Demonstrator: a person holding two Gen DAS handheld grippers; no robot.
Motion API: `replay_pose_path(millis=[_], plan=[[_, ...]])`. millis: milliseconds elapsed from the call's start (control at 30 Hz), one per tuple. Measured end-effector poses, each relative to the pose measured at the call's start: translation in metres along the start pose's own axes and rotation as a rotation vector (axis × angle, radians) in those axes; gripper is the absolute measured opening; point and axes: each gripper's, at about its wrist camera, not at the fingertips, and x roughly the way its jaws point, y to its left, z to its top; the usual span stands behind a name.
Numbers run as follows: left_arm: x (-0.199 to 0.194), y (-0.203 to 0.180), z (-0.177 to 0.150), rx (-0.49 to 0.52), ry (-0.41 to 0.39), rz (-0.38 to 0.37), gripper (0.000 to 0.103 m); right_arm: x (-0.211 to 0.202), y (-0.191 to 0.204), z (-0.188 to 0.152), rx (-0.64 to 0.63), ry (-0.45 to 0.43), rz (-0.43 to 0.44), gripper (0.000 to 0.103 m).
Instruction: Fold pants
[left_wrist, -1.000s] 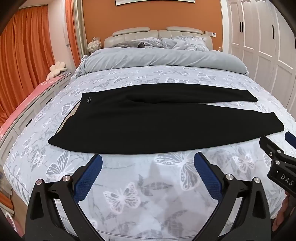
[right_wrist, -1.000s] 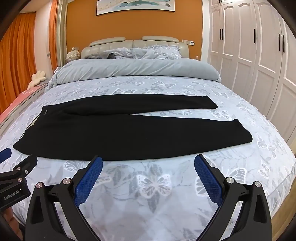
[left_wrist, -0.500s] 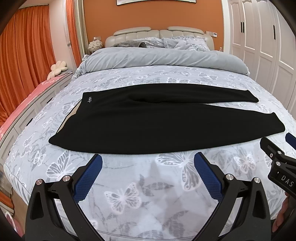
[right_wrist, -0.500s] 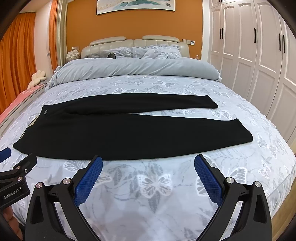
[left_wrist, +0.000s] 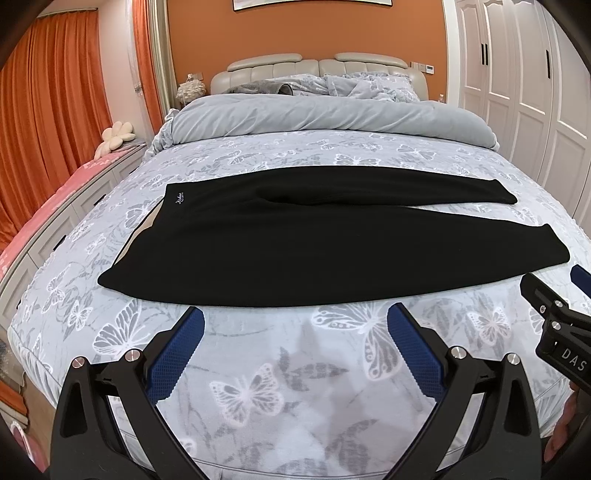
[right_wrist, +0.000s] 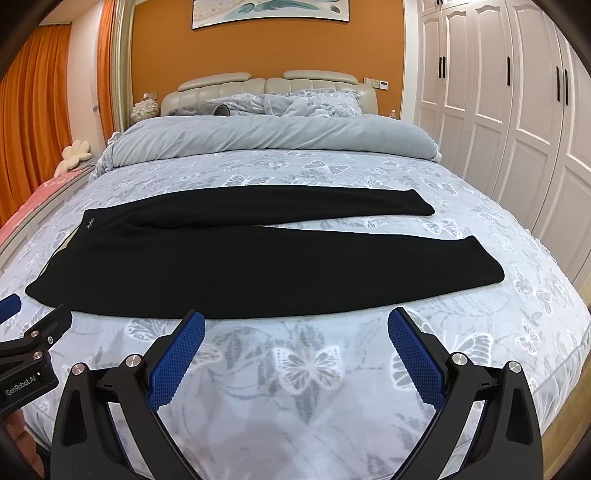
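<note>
Black pants (left_wrist: 295, 240) (right_wrist: 229, 266) lie flat across the bed, waistband at the left and both legs spread toward the right, the far leg angled away from the near one. My left gripper (left_wrist: 295, 321) hangs open just short of the pants' near edge, with nothing between its blue pads. My right gripper (right_wrist: 295, 325) is open too, just short of the same near edge and further right. Each gripper shows at the edge of the other's view: the right one (left_wrist: 554, 306) and the left one (right_wrist: 33, 325).
The bed (left_wrist: 258, 369) has a grey butterfly-print cover, with a rolled grey duvet (left_wrist: 332, 118) and pillows (right_wrist: 306, 103) at the headboard. White wardrobe doors (right_wrist: 517, 110) line the right side. An orange curtain (left_wrist: 48, 129) and a low pink-topped bench (left_wrist: 40, 214) stand at the left.
Both grippers have crept slightly forward toward the pants' near edge. The pants lie as before and both grippers stay open.
</note>
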Motion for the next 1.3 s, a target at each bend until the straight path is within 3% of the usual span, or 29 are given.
replay_pose_path(millis=[1300], plan=[[-0.0005,0.0033,0.0005,0.001,0.000,0.001,0.097,-0.0002,0.0014,-0.0003,-0.001,0.003,-0.001,0.098]])
